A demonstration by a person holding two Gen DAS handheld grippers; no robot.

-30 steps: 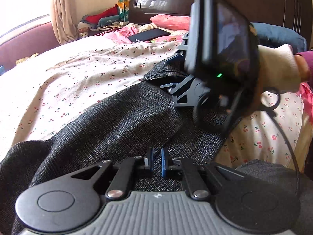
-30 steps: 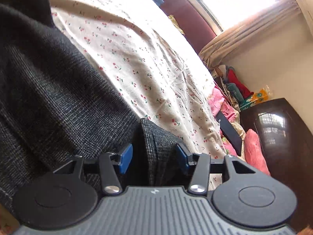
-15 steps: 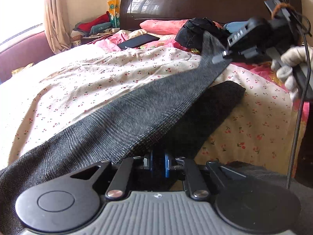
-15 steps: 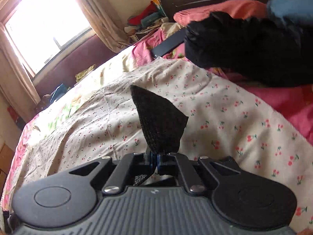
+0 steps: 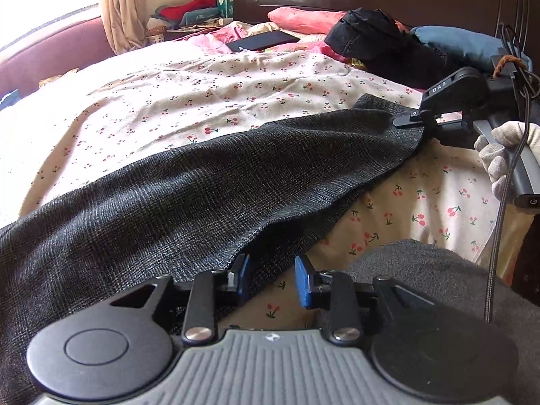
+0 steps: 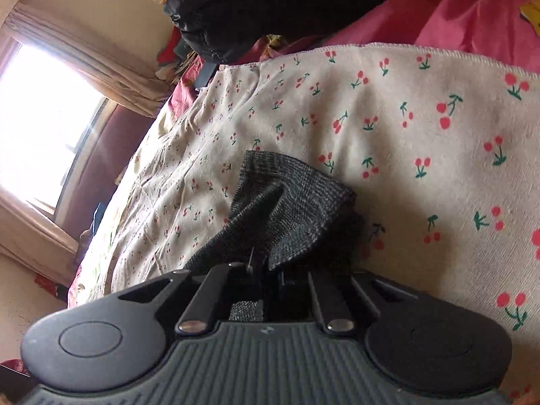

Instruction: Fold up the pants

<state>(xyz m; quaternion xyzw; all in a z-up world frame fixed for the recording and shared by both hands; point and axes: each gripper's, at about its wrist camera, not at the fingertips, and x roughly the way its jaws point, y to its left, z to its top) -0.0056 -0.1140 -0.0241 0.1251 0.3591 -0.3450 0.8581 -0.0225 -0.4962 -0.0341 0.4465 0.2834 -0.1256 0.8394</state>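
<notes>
**One fold started, more to go**

One leg of the gray pants (image 5: 209,182) lies long and flat across the cherry sheet (image 5: 189,101) on the bed. That looks like the first fold, with one leg laid over the other, but you cannot see under it to be sure.

Your right gripper (image 6: 266,270) is pinched tight on the far end of the pants, near the black bag (image 5: 371,37). A little bunch of cloth sticks out past its tips. You can see it from the other side too, with your gloved hand (image 5: 506,155) on the handle.

Your left gripper (image 5: 271,280) is opening. Its blue pads (image 5: 302,280) have a small gap, and the edge of the pants sits by the left pad, not squeezed.

What is left, I think: set the far end down, smooth it, then fold the long shape in half, maybe twice.
</notes>
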